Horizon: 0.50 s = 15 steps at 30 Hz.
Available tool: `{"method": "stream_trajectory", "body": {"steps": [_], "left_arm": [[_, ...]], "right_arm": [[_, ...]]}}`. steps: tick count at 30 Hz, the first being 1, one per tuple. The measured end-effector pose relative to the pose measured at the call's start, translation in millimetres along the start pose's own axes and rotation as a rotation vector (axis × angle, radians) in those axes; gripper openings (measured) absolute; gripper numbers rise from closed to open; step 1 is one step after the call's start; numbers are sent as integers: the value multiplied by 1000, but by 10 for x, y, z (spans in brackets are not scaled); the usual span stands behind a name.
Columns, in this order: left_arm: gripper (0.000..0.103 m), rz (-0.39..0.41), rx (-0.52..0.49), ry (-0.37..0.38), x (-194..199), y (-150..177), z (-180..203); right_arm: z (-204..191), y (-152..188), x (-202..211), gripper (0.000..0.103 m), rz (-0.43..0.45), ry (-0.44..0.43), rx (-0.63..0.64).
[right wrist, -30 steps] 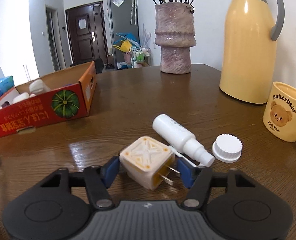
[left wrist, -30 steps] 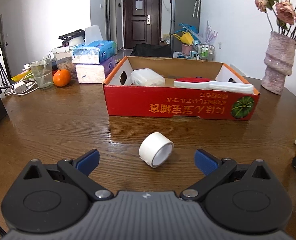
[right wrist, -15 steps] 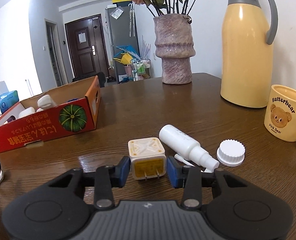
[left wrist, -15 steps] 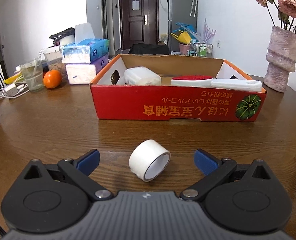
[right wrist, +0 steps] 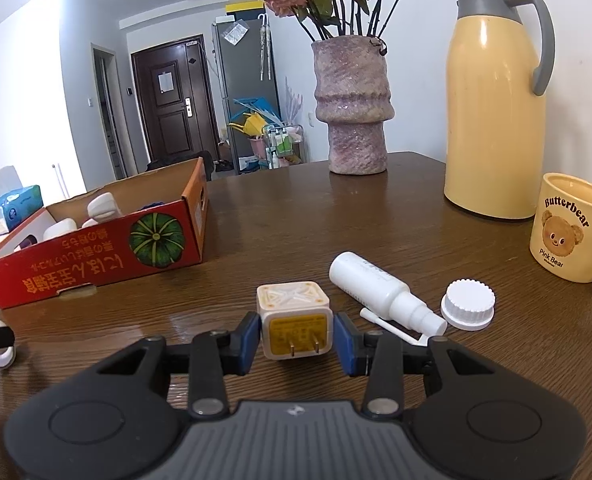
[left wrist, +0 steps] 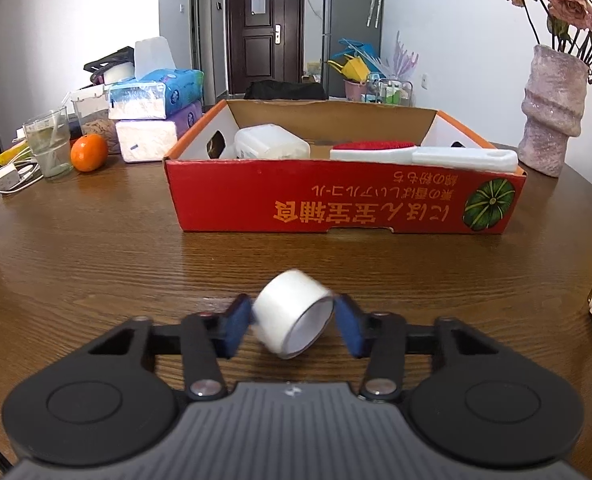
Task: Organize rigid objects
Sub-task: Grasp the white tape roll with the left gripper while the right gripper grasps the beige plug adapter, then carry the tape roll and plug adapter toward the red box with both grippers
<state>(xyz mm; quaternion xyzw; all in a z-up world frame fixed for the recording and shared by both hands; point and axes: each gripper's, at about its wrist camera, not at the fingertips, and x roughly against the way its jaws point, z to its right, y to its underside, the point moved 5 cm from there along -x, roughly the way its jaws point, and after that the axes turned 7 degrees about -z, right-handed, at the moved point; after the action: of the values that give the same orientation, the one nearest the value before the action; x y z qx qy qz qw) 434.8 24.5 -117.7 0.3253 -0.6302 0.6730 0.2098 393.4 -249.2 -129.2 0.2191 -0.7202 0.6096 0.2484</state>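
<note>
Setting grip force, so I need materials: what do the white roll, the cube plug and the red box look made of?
White roll: probably glossy plastic tape on a core; smooth, hollow centre. Cube plug: hard cream plastic, moulded top, two metal prongs. Red box: printed cardboard, brown inside, cut edges showing.

The tape roll (left wrist: 294,317) is motion-blurred, so pad contact is unclear, the mug (right wrist: 568,228) handle runs off the right edge, and the box (right wrist: 96,262) wall hides its contents' lower parts.
</note>
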Motion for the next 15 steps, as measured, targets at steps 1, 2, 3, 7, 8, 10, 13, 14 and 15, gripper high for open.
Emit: {"method": "stream_trajectory", "body": {"steps": [1,2,3,7,8,10,13,14,15], "left_arm": [[36,-2,0,5,-2,2,-1],[34,-2,-1,9,2,3,-1],[30,0,-3,11,8,5,0],[27,2,-9,13,16,16,8],[26,3,-10,13,18,18,7],[26,6,-9,20,27,19,6],[25,17,-11,16,58,22,5],[25,20,-11,17,68,22,3],[25,23,-9,17,80,24,2]], "right_arm": [[-6,3,4,39,0,-1,0],[-12,5,7,39,1,-2,-1],[-17,8,13,39,2,-3,-1],[-32,18,27,39,3,-6,-2],[-33,18,27,39,3,-6,-2],[-31,20,30,39,4,-6,-4],[-27,23,34,39,6,-6,-8],[-28,26,39,39,8,-5,-9],[-29,27,43,39,10,-5,-9]]}}
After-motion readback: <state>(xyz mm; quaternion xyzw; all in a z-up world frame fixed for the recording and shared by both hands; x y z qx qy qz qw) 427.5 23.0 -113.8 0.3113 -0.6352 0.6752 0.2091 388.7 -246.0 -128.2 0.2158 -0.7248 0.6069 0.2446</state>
